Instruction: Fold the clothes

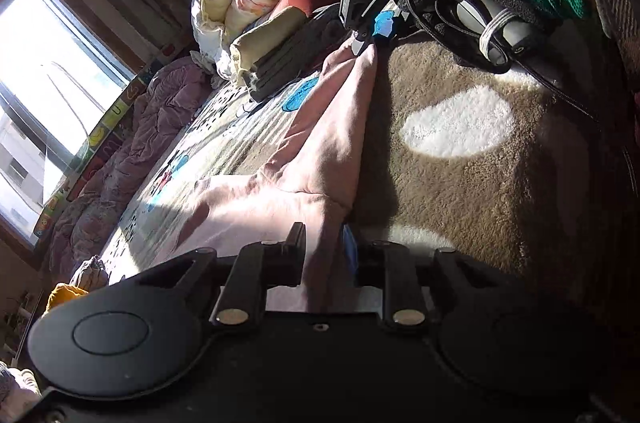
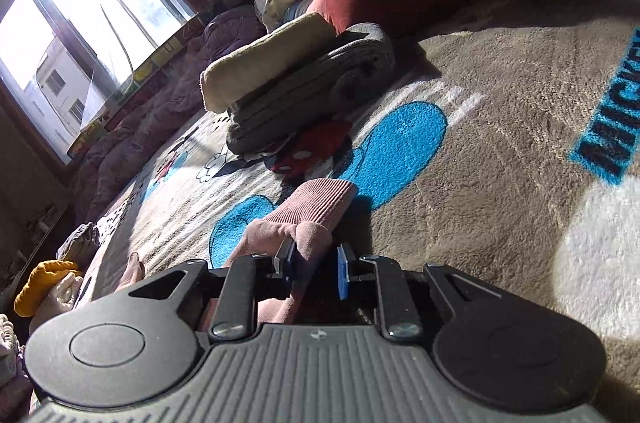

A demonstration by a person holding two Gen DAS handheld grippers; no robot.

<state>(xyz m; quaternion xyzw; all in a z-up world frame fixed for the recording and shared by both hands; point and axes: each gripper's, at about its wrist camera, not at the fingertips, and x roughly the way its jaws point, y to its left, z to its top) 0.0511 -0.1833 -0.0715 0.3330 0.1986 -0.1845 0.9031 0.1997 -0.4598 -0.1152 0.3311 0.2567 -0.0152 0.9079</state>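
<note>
Pink garment (image 1: 316, 151) stretched over the brown patterned rug (image 1: 460, 183), each end pinched between the closed-down fingers of the left tool (image 1: 326, 255) and right tool (image 2: 314, 263).

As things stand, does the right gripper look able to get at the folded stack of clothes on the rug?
Probably not yet: the right gripper is shut on the pink garment. The rug between it and the folded stack looks clear, so only that grip stands in the way.
</note>
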